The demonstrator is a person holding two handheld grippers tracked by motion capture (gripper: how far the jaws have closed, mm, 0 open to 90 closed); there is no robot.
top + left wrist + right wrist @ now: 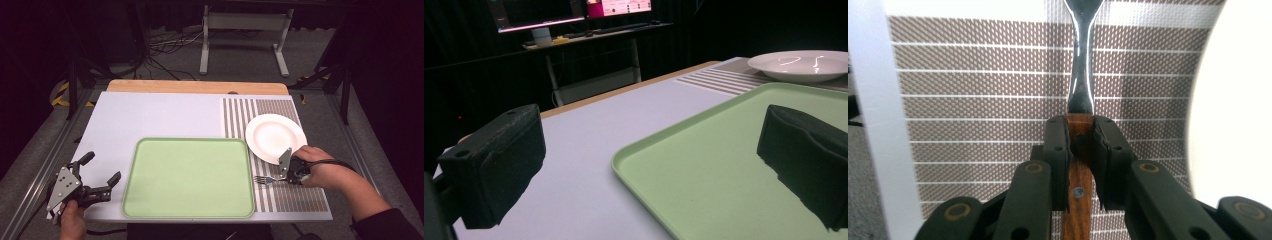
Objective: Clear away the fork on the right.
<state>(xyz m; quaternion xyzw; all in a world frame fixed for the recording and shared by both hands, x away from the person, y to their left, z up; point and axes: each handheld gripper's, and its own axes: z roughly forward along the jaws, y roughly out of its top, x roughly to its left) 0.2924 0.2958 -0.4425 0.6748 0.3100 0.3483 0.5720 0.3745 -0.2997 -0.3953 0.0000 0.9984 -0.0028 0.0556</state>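
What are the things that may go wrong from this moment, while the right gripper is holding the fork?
1. The right gripper clamps the fork only at its narrow wooden handle, so the fork may swing or slip when carried.
2. The white plate lies close beside that hand; a careless move might knock it.
3. The left gripper waits open near the green tray edge and could nudge the tray.

The tray [190, 177] is pale green, plain, with a slightly darker green rim. At 2 o'clock from it sits a plain white plate [275, 137], glossy with bright highlights. Beneath the plate lies a placemat [295, 197] striped brown and white, its brown bands finely woven. The fork [1081, 65] has a shiny silver neck and a reddish-brown wooden handle. Both grippers' jaws are black. The table [160, 115] is pale lavender-grey, edged with tan wood at 12 o'clock.
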